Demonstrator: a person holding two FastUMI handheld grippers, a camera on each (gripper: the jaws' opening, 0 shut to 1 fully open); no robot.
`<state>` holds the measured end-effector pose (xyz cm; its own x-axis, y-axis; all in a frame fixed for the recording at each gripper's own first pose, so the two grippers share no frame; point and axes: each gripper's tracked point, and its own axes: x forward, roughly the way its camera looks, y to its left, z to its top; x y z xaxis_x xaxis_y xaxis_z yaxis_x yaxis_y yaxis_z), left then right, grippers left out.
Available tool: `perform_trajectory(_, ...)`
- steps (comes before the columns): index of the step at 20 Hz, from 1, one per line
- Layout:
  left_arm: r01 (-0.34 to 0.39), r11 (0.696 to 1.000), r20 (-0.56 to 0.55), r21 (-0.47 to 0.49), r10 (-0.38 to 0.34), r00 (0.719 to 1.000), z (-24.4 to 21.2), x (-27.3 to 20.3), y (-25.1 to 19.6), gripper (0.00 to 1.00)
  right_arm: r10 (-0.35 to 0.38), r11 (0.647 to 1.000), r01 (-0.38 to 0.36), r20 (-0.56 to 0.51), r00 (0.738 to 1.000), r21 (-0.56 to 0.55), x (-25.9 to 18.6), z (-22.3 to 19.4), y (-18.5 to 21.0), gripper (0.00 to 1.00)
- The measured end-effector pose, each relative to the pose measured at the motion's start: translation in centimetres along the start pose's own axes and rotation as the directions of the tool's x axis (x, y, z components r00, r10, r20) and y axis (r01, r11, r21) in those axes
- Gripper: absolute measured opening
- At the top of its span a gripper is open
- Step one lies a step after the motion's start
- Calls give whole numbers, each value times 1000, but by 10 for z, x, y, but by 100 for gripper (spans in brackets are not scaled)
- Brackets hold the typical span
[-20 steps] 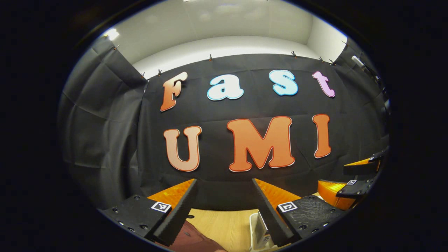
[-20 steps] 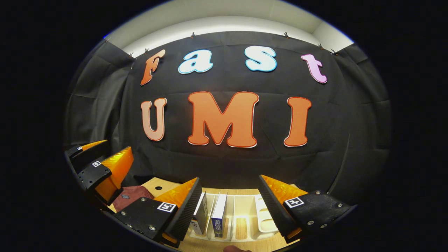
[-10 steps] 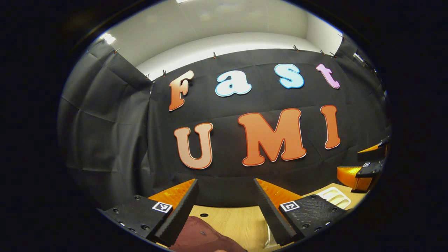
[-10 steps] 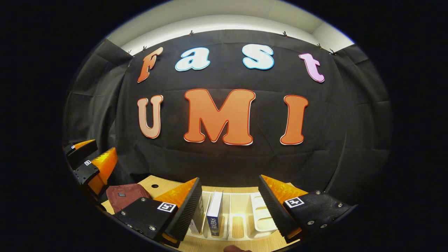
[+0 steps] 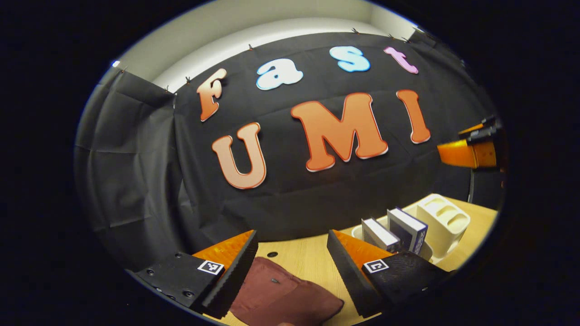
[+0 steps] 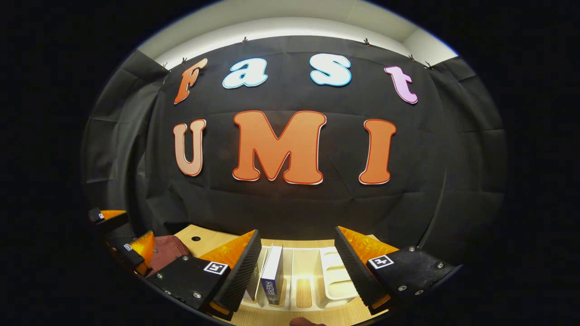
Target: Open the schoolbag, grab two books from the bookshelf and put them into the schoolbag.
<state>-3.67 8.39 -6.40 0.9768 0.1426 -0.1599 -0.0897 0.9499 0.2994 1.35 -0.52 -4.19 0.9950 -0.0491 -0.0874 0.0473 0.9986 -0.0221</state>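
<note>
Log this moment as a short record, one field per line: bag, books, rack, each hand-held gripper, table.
bag: dark red schoolbag lying flat on the table, looks closed
books: two books standing upright in the rack, side by side
rack: white bookshelf with slots, on the table to the right of the bag
left hand-held gripper: open, holding nothing, aimed above the bag
right hand-held gripper: open, holding nothing, facing the rack
table: light wooden table

Each hand-held gripper (image 5: pixel 290 271) — orange fingers, black ribbed pads, screwed black mounts with square markers.
</note>
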Motion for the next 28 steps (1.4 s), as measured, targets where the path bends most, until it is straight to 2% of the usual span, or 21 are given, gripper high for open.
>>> perform_trajectory(1, 10, 1000, -24, 28, -9, 1000, -7, -2, 0, 100, 1, 1000, -1, -5, 1000, 1, 0, -2, -1, 96)
perform_trajectory(2, 21, 998, -50, 60, -18, 999, -17, -6, 0, 96, 0, 1000, 0, -10, 1000, 0, 1, -5, -2, 96)
perform_trajectory(7, 74, 981, -189, 181, -40, 981, -60, -20, 1, 95, -4, 1000, 3, -33, 999, -6, 3, -16, -10, 96)
perform_trajectory(12, 151, 951, -357, 269, -48, 933, -101, -48, 6, 98, -6, 1000, 6, -55, 998, -5, 5, -27, -15, 96)
perform_trajectory(17, 234, 906, -466, 354, -46, 883, -130, -64, 12, 98, -16, 1000, 15, -70, 997, -11, 7, -36, -22, 96)
perform_trajectory(23, 325, 832, -509, 451, -59, 859, -145, -73, 17, 98, -4, 1000, 3, -99, 995, -15, 9, -47, -18, 96)
perform_trajectory(24, 337, 823, -525, 456, -56, 849, -149, -75, 19, 97, -2, 1000, 0, -97, 995, -15, 9, -46, -18, 96)
perform_trajectory(26, 324, 810, -544, 489, -7, 839, -152, -76, 29, 98, 7, 1000, -8, -94, 996, -8, 11, -45, -16, 97)
perform_trajectory(28, 277, 812, -536, 513, 51, 843, -154, -79, 39, 98, 14, 1000, -15, -95, 995, -10, 12, -46, -15, 97)
